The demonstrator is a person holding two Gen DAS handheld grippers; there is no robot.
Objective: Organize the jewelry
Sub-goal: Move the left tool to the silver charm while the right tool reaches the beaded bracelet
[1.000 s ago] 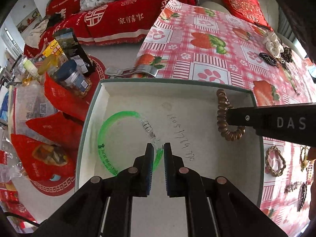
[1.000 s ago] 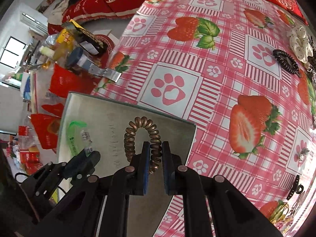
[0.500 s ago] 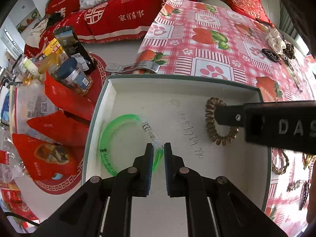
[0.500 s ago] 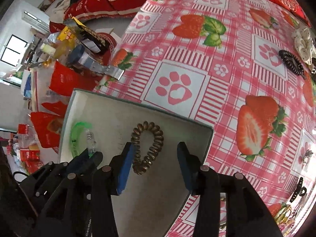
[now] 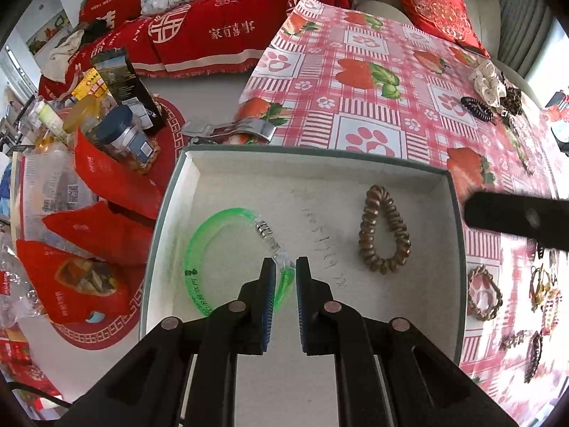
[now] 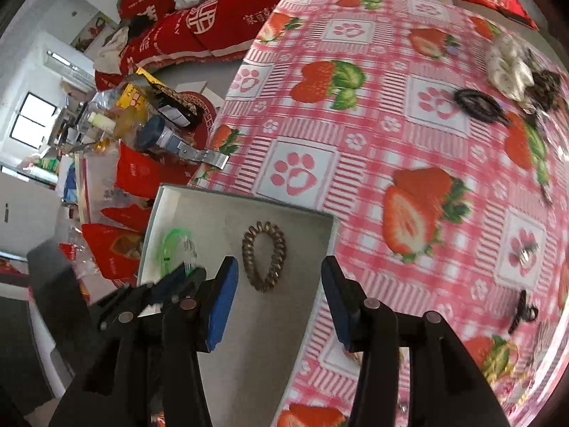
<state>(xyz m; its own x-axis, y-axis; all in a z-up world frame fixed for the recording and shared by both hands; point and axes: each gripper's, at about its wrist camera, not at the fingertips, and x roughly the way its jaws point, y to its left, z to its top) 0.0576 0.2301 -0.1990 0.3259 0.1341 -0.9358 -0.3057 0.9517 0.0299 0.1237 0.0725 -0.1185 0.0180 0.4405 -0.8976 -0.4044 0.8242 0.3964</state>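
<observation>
Left wrist view: strawberry-print tablecloth (image 5: 373, 82) carries a white box (image 5: 402, 174). Handwritten digits on its floor are illegible. Inside, green bangle (image 5: 213, 227) lies left, its printing unreadable; brown coil hair tie (image 5: 384, 235) lies right, long axis near-to-far, narrow end far. Left gripper (image 5: 285, 277) is clenched on the bangle. Right gripper (image 6: 279, 284) is opening, released, above the hair tie.

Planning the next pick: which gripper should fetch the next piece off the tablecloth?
Right. The right gripper has jaws opening and empty above the brown spiral hair tie lying in the white box; the left gripper is shut on the green translucent bracelet.
</observation>
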